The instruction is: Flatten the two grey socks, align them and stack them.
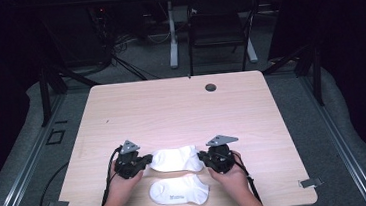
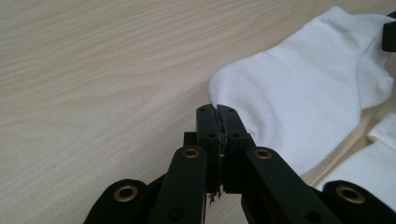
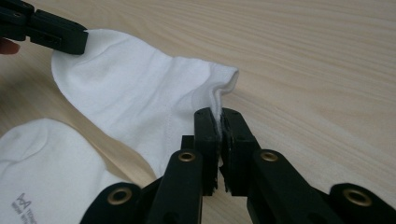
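A soft, light white sock [image 1: 176, 159], judged limp and prone to sag, is pinched at opposite ends by the closed left gripper [image 2: 218, 109] and right gripper [image 3: 218, 114] near the table [image 1: 181, 108] front.

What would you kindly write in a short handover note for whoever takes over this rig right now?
Left tongs: shut on the toe edge of the far sock.
Right tongs: shut on that sock's cuff edge.
Things: the far sock lies flat on the table, held at both ends; the near sock lies just in front of it, untouched.
Done: both ends gripped.
Left: probably lift the far sock and lay it over the near sock to pair them.
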Demonstrator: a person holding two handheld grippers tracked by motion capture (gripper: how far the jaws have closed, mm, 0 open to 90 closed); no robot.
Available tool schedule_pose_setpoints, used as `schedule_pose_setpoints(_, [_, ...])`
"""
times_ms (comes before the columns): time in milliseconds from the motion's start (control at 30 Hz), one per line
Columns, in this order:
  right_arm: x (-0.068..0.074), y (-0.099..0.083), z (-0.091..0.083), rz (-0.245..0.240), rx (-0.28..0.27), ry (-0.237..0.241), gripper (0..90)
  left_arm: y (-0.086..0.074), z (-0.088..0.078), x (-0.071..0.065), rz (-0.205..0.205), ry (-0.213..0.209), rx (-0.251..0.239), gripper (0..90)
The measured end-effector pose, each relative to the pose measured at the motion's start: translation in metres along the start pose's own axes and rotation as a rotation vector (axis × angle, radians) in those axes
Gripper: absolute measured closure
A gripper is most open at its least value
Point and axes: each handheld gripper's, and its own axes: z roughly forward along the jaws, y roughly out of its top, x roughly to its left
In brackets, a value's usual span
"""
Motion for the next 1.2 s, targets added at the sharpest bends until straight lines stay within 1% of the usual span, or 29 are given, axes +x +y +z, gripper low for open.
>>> schedule_pose_setpoints(33, [0.0, 0.0, -0.002, 0.0, -0.003, 0.003, 85.9, 0.0, -0.002, -0.001, -0.001, -0.003, -0.008, 89.2])
schedule_pose_setpoints(200, [0.004, 0.002, -0.014, -0.013, -0.012, 0.024, 85.9, 0.0, -0.011, -0.007, 0.023, -0.01, -0.014, 89.2])
schedule_pose_setpoints(233, [0.005, 0.002, -0.017, -0.021, -0.004, 0.028, 85.9, 0.0, -0.013, -0.008, 0.025, -0.014, -0.015, 89.2])
schedule_pose_setpoints(300, [0.006, 0.002, -0.02, -0.025, -0.002, 0.035, 85.9, 0.0, -0.015, -0.011, 0.026, -0.018, -0.013, 89.2])
schedule_pose_setpoints(400, [0.009, 0.002, -0.025, -0.027, -0.009, 0.041, 85.9, -0.001, -0.02, -0.014, 0.041, -0.025, -0.001, 89.2])
schedule_pose_setpoints(433, [0.01, 0.001, -0.026, -0.026, -0.011, 0.043, 85.9, -0.002, -0.021, -0.016, 0.043, -0.023, -0.004, 89.2])
schedule_pose_setpoints(467, [0.01, 0.001, -0.027, -0.025, -0.008, 0.045, 85.9, -0.003, -0.022, -0.017, 0.049, -0.028, 0.004, 89.2])
schedule_pose_setpoints(567, [0.013, -0.001, -0.032, -0.04, 0.004, 0.051, 85.9, -0.007, -0.025, -0.021, 0.058, -0.03, 0.007, 89.2])
schedule_pose_setpoints(667, [0.016, -0.003, -0.037, -0.039, 0.002, 0.057, 85.9, -0.01, -0.029, -0.024, 0.063, -0.037, 0.013, 89.2])
schedule_pose_setpoints(800, [0.021, -0.009, -0.043, -0.053, 0.011, 0.062, 85.9, -0.015, -0.037, -0.029, 0.07, -0.044, 0.014, 89.2])
schedule_pose_setpoints(867, [0.023, -0.012, -0.045, -0.063, 0.029, 0.068, 85.9, -0.018, -0.039, -0.031, 0.067, -0.049, 0.014, 89.2])
schedule_pose_setpoints(933, [0.026, -0.014, -0.046, -0.068, 0.024, 0.074, 85.9, -0.02, -0.042, -0.034, 0.073, -0.056, 0.02, 89.2])
schedule_pose_setpoints(1000, [0.029, -0.016, -0.049, -0.079, 0.031, 0.073, 85.9, -0.022, -0.044, -0.037, 0.079, -0.055, 0.022, 89.3])
schedule_pose_setpoints(1033, [0.031, -0.017, -0.05, -0.074, 0.029, 0.078, 85.9, -0.023, -0.045, -0.038, 0.08, -0.055, 0.023, 89.3])
schedule_pose_setpoints(1067, [0.031, -0.018, -0.051, -0.084, 0.04, 0.077, 85.9, -0.024, -0.046, -0.039, 0.084, -0.056, 0.025, 89.2])
schedule_pose_setpoints(1100, [0.033, -0.02, -0.053, -0.079, 0.035, 0.076, 85.9, -0.025, -0.047, -0.04, 0.08, -0.055, 0.026, 89.2])
schedule_pose_setpoints(1200, [0.036, -0.024, -0.057, -0.089, 0.045, 0.076, 85.9, -0.029, -0.05, -0.043, 0.082, -0.054, 0.029, 89.2])
